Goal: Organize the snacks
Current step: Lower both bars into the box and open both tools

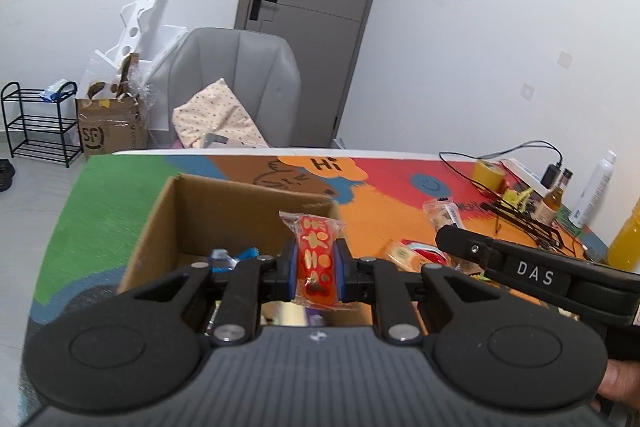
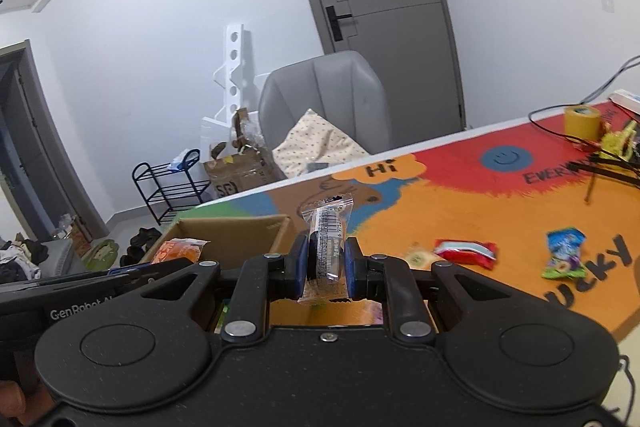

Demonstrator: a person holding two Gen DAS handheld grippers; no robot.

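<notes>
My left gripper (image 1: 316, 269) is shut on a red snack packet (image 1: 315, 259) with yellow print and holds it above the open cardboard box (image 1: 168, 223). A blue-wrapped snack (image 1: 230, 259) lies inside the box. My right gripper (image 2: 326, 267) is shut on a clear-wrapped snack (image 2: 327, 239) with a barcode, held above the colourful mat just right of the box (image 2: 240, 231). The red packet shows as orange (image 2: 178, 251) over the box in the right wrist view. The right gripper's body (image 1: 532, 273) shows at the right of the left wrist view.
Loose snacks lie on the mat: a red packet (image 2: 466, 251), a blue-green packet (image 2: 564, 255), a small yellow one (image 2: 418, 257). A yellow tape roll (image 2: 582, 121), cables (image 1: 516, 215), bottles (image 1: 596, 187) stand far right. A grey chair (image 1: 236, 83) is behind the table.
</notes>
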